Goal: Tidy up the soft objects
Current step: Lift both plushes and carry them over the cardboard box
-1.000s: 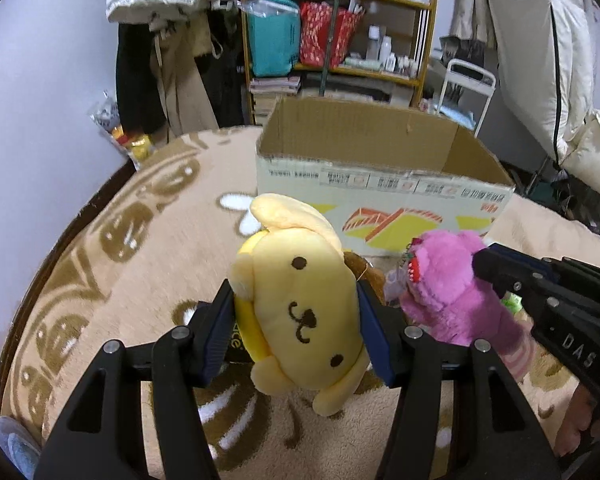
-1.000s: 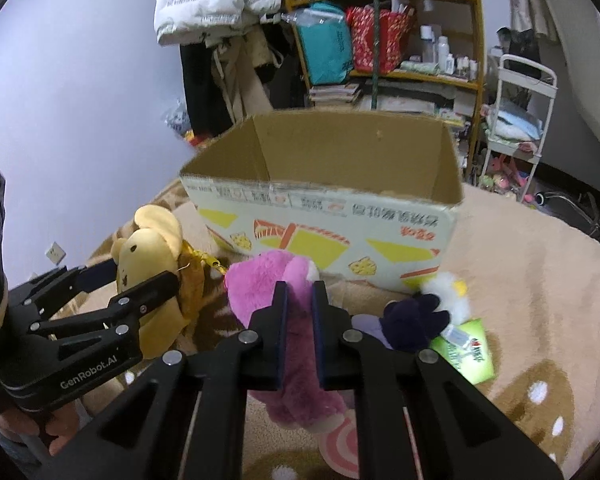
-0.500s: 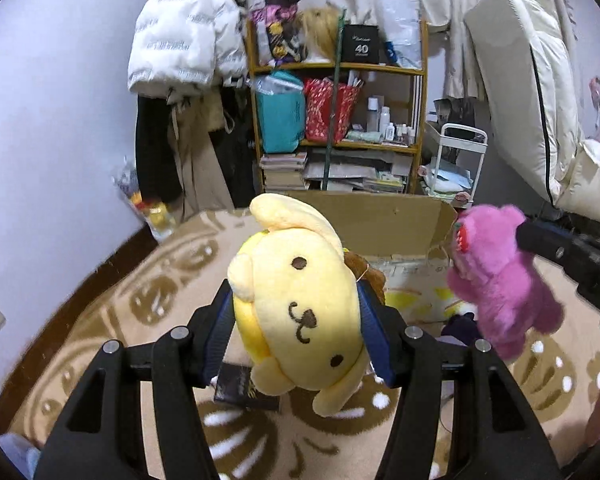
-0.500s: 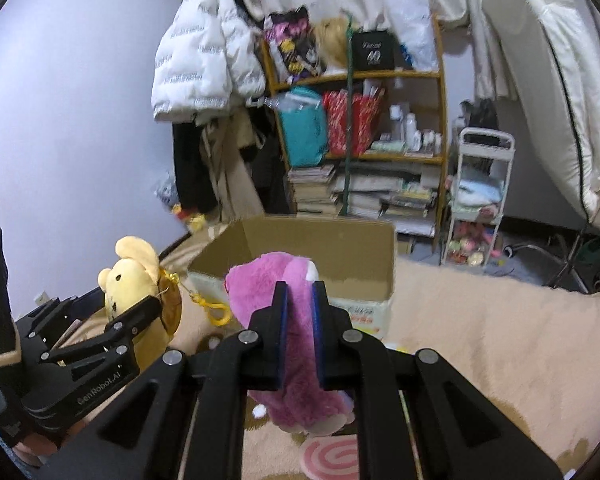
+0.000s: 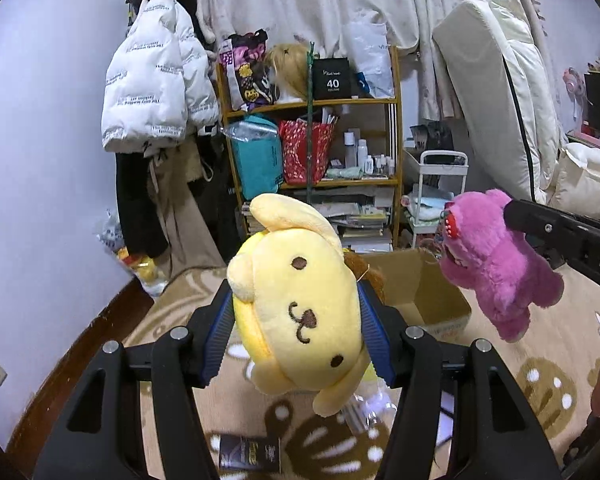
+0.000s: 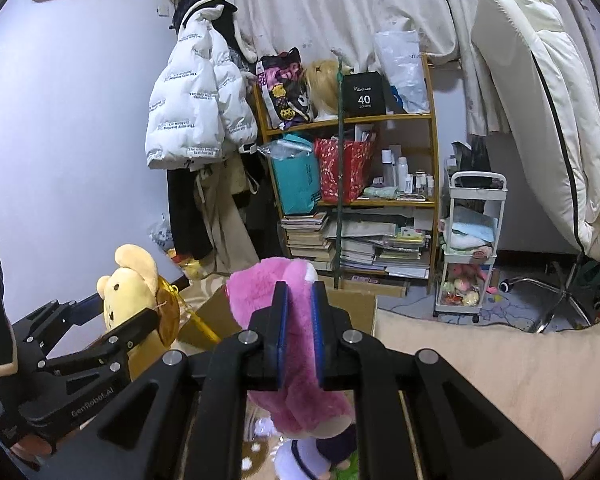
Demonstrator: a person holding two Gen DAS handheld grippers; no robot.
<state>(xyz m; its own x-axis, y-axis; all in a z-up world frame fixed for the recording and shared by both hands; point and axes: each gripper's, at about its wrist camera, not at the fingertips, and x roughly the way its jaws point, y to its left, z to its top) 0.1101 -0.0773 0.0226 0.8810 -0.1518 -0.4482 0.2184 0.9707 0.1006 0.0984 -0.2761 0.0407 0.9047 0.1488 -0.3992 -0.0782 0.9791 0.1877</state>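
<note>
The left gripper (image 5: pixel 296 332) was clamped on the yellow dog plush (image 5: pixel 300 312), its blue pads pressed into both sides of the head so the face looked back at the camera, tilted, with one floppy ear standing above and a stubby paw dangling below. The toy hung clear of the rug (image 5: pixel 244 400). The right gripper (image 6: pixel 299 320) had its jaws nearly together, pinching the fur of the pink plush bear (image 6: pixel 296 376), whose body hung down beneath the fingers (seen from the left wrist view, the bear (image 5: pixel 496 264) dangled in the air off to the right, well above the floor).

Just beyond both toys sat the open cardboard box (image 5: pixel 420 288) on the patterned beige rug; its flaps stood up, and what I could see of the inside was bare brown. The two plushes hung in front of and above it, neither one inside. Under the pink bear, a purple and white soft toy (image 6: pixel 320 452) lay on the rug, and a small dark packet (image 5: pixel 249 453) lay nearer the left gripper.

Farther back stood a wooden shelf (image 5: pixel 396 140) crowded with bags, bottles and stacked books, a white puffer jacket (image 5: pixel 152 92) hanging at its left, a small white cart (image 6: pixel 472 248) at its right, and a pale mattress (image 6: pixel 540 100) leaning upright against the curtains.
</note>
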